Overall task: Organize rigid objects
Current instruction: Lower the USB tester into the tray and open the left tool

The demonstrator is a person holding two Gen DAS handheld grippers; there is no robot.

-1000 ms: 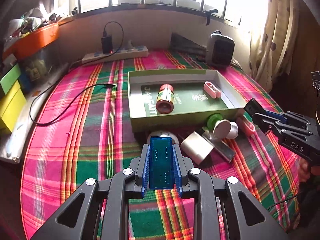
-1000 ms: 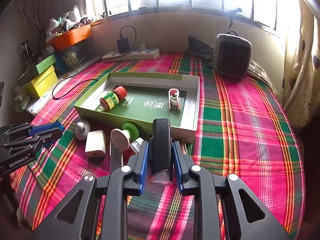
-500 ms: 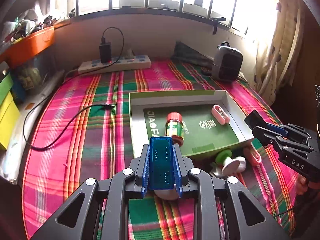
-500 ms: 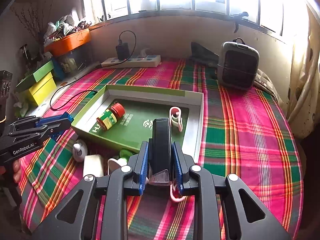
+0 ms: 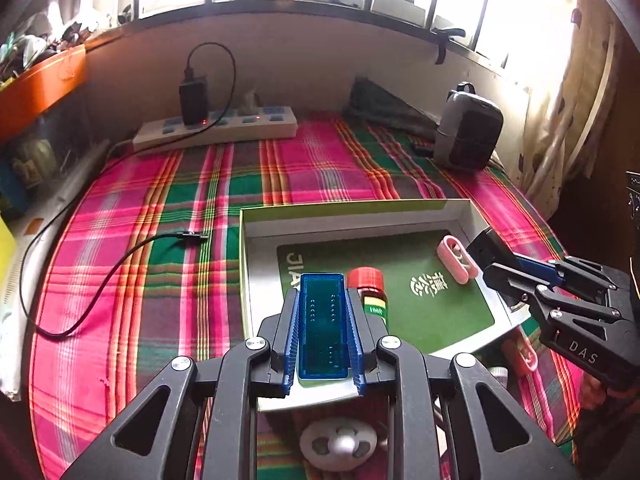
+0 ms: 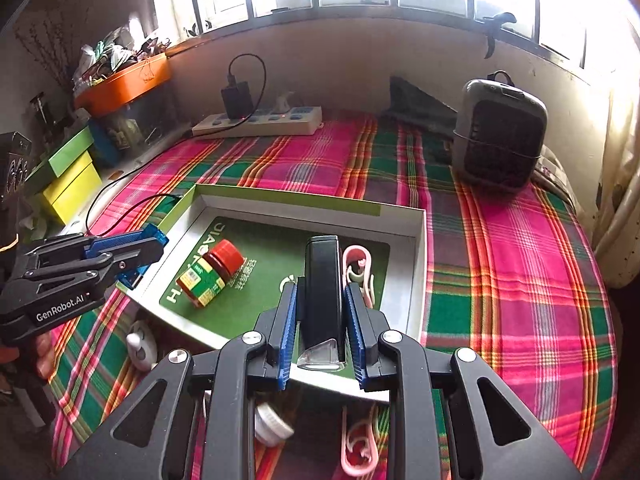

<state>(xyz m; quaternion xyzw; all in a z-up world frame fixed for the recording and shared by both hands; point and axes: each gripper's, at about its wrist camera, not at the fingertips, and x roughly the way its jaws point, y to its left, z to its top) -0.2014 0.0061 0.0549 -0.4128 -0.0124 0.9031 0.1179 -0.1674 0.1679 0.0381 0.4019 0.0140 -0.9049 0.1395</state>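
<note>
Over the near edge of a shallow green-and-white box [image 5: 256, 264], the left tool [image 5: 322, 332] is seen clamped narrowly on a translucent blue rectangular block [image 5: 322, 320]. The right tool [image 6: 322, 320] is closed on a slim black device with a clear end [image 6: 323, 292], held above the box's near right part. Inside the box, a red-capped spice jar [image 6: 210, 272] is laid on its side at the left and a pink clip [image 6: 360, 272] lies at the right. The box rests on a pink-and-green plaid cloth [image 6: 500, 272]. In front of the box, a white round piece [image 5: 338, 444], a second pink clip [image 6: 356, 444] and a white cap [image 6: 272, 424] are left on the cloth. A white power strip [image 5: 216, 130] and a grey heater [image 6: 500, 136] stand far behind.
</note>
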